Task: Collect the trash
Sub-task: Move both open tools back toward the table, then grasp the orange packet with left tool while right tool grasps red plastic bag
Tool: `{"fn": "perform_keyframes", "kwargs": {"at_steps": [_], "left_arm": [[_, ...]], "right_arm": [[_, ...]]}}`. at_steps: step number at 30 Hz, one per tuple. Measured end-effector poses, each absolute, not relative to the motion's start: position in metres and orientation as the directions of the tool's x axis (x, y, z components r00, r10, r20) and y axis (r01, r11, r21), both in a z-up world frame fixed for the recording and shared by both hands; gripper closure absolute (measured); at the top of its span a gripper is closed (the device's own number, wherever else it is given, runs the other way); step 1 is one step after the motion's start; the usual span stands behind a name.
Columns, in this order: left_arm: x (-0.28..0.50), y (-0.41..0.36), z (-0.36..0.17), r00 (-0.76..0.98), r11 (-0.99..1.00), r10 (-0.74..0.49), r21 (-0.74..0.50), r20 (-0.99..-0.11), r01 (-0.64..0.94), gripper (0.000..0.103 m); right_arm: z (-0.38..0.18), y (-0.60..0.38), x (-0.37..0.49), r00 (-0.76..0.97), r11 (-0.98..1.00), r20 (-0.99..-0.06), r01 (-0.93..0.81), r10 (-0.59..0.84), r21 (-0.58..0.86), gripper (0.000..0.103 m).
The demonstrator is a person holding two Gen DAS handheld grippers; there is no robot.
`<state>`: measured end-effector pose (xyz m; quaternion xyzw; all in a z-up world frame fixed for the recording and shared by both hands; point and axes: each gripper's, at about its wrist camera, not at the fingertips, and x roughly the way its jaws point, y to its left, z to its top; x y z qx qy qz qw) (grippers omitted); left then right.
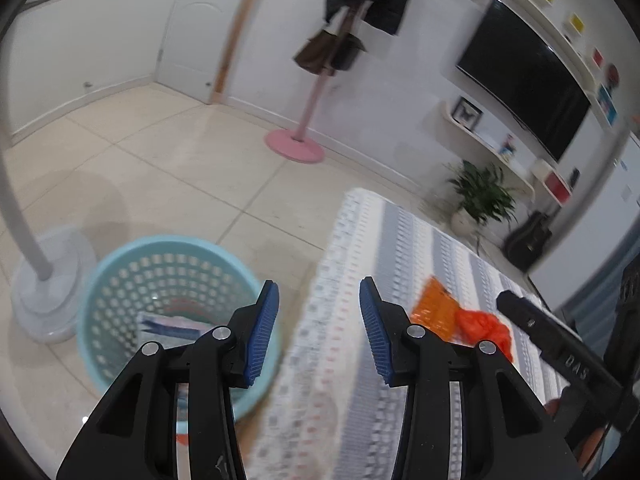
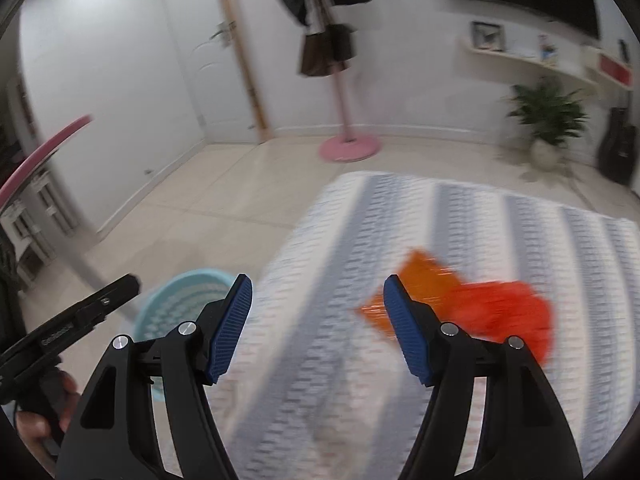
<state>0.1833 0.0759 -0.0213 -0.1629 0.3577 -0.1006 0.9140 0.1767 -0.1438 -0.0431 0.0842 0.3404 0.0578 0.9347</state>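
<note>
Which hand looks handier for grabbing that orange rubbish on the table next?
Probably the right: its tongs are open and empty, with the orange rubbish just ahead. The left tongs, also empty, sit nearer the blue basket.

Left gripper [image 1: 319,332] gapes empty between blue basket [image 1: 120,264] and striped table [image 1: 400,248] — orange wrappers [image 1: 460,316] beyond.

Both cameras are riding on the hand-held grippers, looking forward and slanting down along the fingers from close above the striped table [image 1: 400,264]. The left view is hanging over the table's left edge, taking in the blue basket [image 1: 168,304] below on the floor. The right view is sitting further over the tabletop. Both are sharing the table, basket, pink stand [image 2: 349,148] and door wall.
</note>
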Motion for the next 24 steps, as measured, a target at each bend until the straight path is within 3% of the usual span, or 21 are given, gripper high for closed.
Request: {"fn": "perform_keyframes", "kwargs": {"at_steps": [6,11,17,22,24], "left_arm": [[0.190,0.015,-0.028,0.694,0.922,-0.359,-0.354,-0.624,0.158,0.062],[0.199,-0.033,-0.042,0.651,0.914,-0.397,-0.341,-0.648,0.218,0.062],[0.216,-0.090,-0.071,0.587,0.916,-0.385,-0.221,-0.712,0.333,0.062],[0.235,-0.113,-0.101,0.534,0.901,-0.380,-0.174,-0.755,0.397,0.054],[0.241,-0.120,-0.112,0.513,0.891,-0.384,-0.163,-0.768,0.423,0.053]], "right_arm": [[-0.052,-0.214,0.164,0.771,0.988,-0.637,0.090,0.013,0.129,0.038],[-0.087,-0.254,0.169,0.710,0.985,-0.702,0.150,-0.051,0.081,0.038],[-0.129,-0.279,0.183,0.656,0.980,-0.752,0.182,-0.057,0.085,0.038],[-0.146,-0.284,0.186,0.655,0.978,-0.755,0.174,-0.030,0.112,0.038],[-0.147,-0.285,0.186,0.656,0.981,-0.754,0.166,-0.036,0.097,0.045]]}}
